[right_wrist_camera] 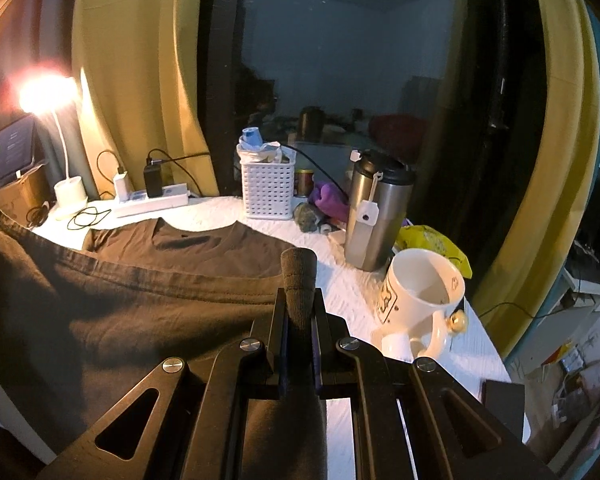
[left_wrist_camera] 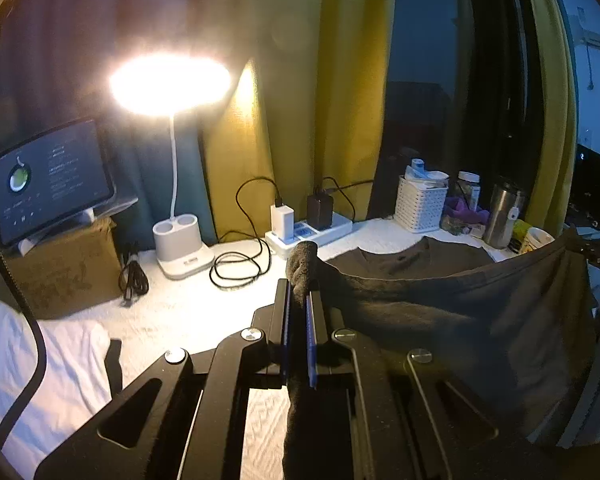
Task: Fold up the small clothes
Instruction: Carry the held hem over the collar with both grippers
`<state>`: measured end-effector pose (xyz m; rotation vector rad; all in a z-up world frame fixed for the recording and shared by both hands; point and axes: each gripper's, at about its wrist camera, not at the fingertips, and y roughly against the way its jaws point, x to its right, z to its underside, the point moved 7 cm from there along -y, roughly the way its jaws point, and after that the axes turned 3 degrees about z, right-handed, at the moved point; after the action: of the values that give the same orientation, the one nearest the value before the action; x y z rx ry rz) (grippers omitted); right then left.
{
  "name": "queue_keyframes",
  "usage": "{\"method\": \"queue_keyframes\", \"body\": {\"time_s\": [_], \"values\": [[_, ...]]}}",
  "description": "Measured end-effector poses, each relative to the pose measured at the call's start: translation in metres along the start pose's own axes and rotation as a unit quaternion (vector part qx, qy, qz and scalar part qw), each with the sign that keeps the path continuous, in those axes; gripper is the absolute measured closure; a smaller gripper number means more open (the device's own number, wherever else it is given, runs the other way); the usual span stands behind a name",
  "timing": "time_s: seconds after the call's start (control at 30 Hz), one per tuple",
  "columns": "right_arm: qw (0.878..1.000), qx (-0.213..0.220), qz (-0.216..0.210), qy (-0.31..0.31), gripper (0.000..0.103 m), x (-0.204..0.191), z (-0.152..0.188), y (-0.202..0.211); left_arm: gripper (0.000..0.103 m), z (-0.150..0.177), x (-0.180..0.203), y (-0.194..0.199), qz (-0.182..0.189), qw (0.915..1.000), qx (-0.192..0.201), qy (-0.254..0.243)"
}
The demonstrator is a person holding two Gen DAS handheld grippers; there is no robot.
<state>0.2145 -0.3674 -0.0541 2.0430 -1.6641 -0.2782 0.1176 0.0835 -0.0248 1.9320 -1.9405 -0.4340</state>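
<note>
Left wrist view, far left: dark tablet on a stand (left_wrist_camera: 52, 180) sits atop a brown cardboard box (left_wrist_camera: 64, 272). Next, a lit white gooseneck desk lamp (left_wrist_camera: 180, 240), a coiled black cable (left_wrist_camera: 236, 268), then a white power strip with two chargers plugged in (left_wrist_camera: 308, 228).

The left gripper (left_wrist_camera: 299, 296) has its jaws pressed together on a bunched corner of the dark grey-brown cotton T-shirt (left_wrist_camera: 460, 312); the cloth pokes out past the fingertips and also hangs down behind them. From this pinch the hem runs rightward, raised off the table, to the far edge of the frame. The collar end of the shirt lies flat on the white textured table covering (left_wrist_camera: 188, 312), ahead of the fingers (so the garment is half lifted, half resting).

Right wrist view: the same shirt fills the left and lower part, neckline farthest from the camera. The right gripper (right_wrist_camera: 299, 300) is clamped tight on the other hem corner, a rolled wad of fabric standing up between the jaws. Just right of it, touching nothing of the shirt, stands a white ceramic mug (right_wrist_camera: 420, 296); behind that a stainless steel travel tumbler with black lid (right_wrist_camera: 372, 216), and left of the tumbler a white perforated plastic basket (right_wrist_camera: 268, 188).
</note>
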Motion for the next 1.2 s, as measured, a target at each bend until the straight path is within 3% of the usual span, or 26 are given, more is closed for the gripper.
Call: {"method": "queue_keyframes", "body": {"time_s": [0.13,0.43,0.83,0.93,1.07,1.13,1.17,1.2], "values": [[1.000,0.000,0.003,-0.001,0.095,0.002,-0.008,-0.012,0.098,-0.009,-0.007,-0.022,-0.018,0.9998,-0.005,0.001],[1.000,0.000,0.009,0.010,0.095,-0.002,-0.030,-0.052,0.098,-0.026,-0.013,-0.060,-0.012,0.9999,-0.001,0.000],[0.999,-0.020,0.005,0.031,0.095,-0.013,-0.054,-0.120,0.098,-0.036,-0.054,-0.124,-0.041,0.9987,-0.017,0.026],[0.999,-0.031,0.009,0.044,0.095,-0.020,-0.055,-0.138,0.098,-0.029,-0.061,-0.145,-0.026,0.9976,-0.047,0.044],[0.997,-0.053,0.013,0.054,0.095,-0.025,-0.045,-0.158,0.097,0.004,-0.056,-0.178,0.003,0.9898,-0.133,0.052],[0.997,-0.062,0.014,0.052,0.095,-0.023,-0.038,-0.165,0.090,0.023,-0.051,-0.192,0.014,0.9841,-0.167,0.058],[0.997,-0.066,0.015,0.049,0.095,-0.022,-0.034,-0.167,0.074,0.030,-0.049,-0.197,0.022,0.9820,-0.178,0.060],[0.996,-0.068,0.015,0.048,0.095,-0.021,-0.032,-0.168,0.050,0.037,-0.044,-0.202,0.033,0.9797,-0.188,0.061]]}}
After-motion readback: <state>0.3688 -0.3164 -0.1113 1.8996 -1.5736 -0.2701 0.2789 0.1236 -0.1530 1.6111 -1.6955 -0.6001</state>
